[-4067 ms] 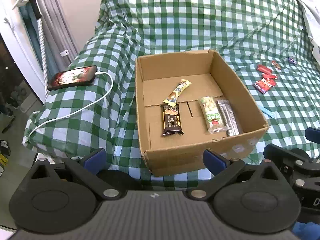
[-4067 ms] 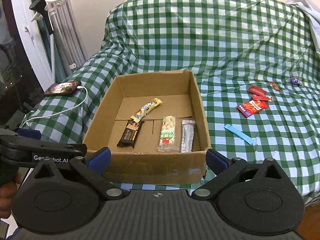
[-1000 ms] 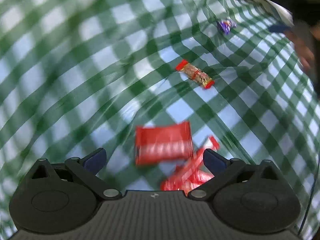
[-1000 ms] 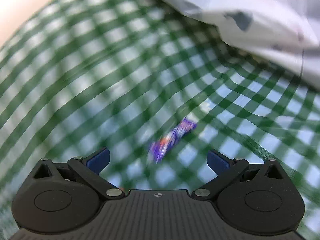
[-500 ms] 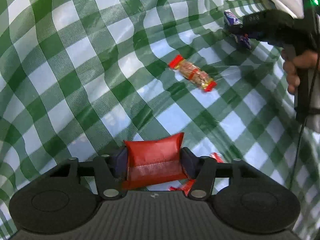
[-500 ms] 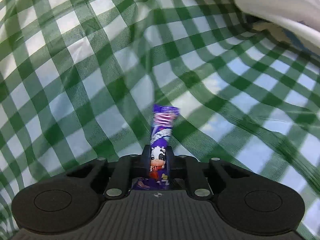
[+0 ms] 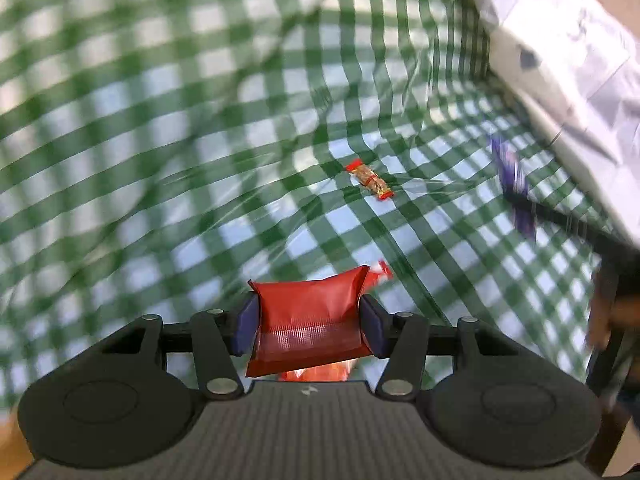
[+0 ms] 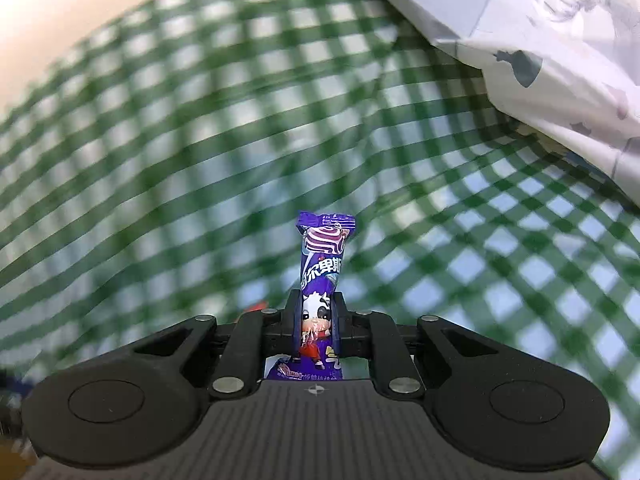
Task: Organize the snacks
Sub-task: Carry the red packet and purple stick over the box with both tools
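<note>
Gripping a red snack packet (image 7: 310, 322) crosswise in the left gripper (image 7: 308, 326), blue pads pressing on its two short sides so the flat face stays toward the camera and the foil bows only slightly — a broad hold, probably chosen because the packet is wide and limp. Pinching a slim purple candy stick (image 8: 320, 280) in the right gripper (image 8: 316, 322), jaws nearly together around its lower part, letting the crimped top stand upright past the fingertips; a narrow grip low on the wrapper likely keeping it from flopping. Carrying both clear of the green checked cloth (image 7: 160, 120), judging by the blur of the pattern behind each. Leaving a small red-ended wrapped candy (image 7: 370, 180) lying on the cloth ahead of the left gripper, well apart from it, with more red wrappers (image 7: 378, 272) showing just behind the held packet. Showing, at the right edge of the left view, the purple stick again with the dark tool and a hand (image 7: 608, 308) behind it. Lying along the upper right, a pale printed sheet (image 8: 540, 20), bunched over the cloth. Seeing no container in either view — next, presumably, taking both snacks to wherever they belong.
</note>
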A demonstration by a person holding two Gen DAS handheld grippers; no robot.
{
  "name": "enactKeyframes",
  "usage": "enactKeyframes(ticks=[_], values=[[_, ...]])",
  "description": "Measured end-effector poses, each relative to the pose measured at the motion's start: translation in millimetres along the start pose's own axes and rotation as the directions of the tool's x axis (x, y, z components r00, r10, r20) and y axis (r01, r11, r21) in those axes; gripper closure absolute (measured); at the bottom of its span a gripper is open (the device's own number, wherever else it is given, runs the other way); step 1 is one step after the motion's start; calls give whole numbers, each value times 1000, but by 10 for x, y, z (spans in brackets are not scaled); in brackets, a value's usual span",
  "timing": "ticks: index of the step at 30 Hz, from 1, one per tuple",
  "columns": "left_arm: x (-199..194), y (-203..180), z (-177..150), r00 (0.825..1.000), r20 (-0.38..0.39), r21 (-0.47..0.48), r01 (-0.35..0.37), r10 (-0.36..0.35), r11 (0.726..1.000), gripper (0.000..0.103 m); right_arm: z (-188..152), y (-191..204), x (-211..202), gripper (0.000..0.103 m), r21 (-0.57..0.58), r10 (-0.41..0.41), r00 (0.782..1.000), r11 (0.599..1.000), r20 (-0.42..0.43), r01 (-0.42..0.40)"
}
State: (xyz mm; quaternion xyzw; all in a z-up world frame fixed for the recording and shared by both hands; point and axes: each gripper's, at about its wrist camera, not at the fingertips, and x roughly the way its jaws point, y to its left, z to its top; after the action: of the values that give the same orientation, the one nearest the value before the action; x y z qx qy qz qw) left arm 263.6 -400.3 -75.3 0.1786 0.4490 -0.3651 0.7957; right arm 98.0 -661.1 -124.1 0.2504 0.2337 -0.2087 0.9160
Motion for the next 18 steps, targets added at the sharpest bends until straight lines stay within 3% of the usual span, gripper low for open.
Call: enactKeyframes(ticks=[9, 15, 18], values=[[-1583, -19, -1104, 996, 69, -133, -50, 59, 990, 44, -905, 894, -1594, 89, 12, 55, 997, 998, -61, -55], [-2496, 30, -1914, 990, 85, -217, -89, 110, 972, 44, -1203, 1593, -2622, 89, -84, 141, 987, 985, -80, -148], [-2873, 78, -2336, 982, 81, -253, -143, 169, 957, 44, -1378, 1913, -3040, 89, -137, 207, 972, 966, -108, -221]])
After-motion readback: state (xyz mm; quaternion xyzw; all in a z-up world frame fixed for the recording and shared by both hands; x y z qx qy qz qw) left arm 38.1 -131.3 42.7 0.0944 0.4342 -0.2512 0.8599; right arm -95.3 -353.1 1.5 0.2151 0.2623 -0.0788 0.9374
